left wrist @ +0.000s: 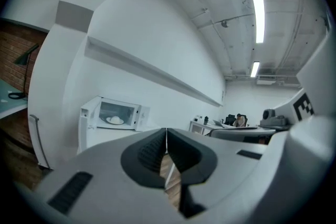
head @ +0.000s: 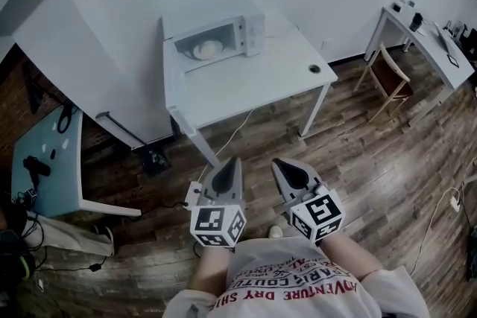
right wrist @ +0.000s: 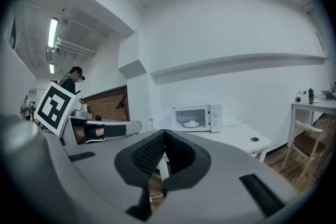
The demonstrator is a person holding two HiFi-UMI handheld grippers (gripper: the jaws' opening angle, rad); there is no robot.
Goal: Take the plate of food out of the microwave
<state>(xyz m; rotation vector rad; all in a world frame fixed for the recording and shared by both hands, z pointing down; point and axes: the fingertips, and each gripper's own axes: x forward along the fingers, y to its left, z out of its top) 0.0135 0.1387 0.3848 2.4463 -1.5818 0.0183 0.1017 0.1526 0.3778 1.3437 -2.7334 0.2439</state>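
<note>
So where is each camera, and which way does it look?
Head view: on the person's head, looking down at left gripper, right gripper, shirt and microwave.
Left gripper view: rides the left gripper, facing the microwave past shut jaws.
Right gripper view: rides the right gripper, facing it too, jaws shut.
All three share the microwave.

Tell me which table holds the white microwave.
The middle white table, straight ahead: the white microwave sits at its back corner. The pale blue table at left and white desk at right hold only small things.
</note>
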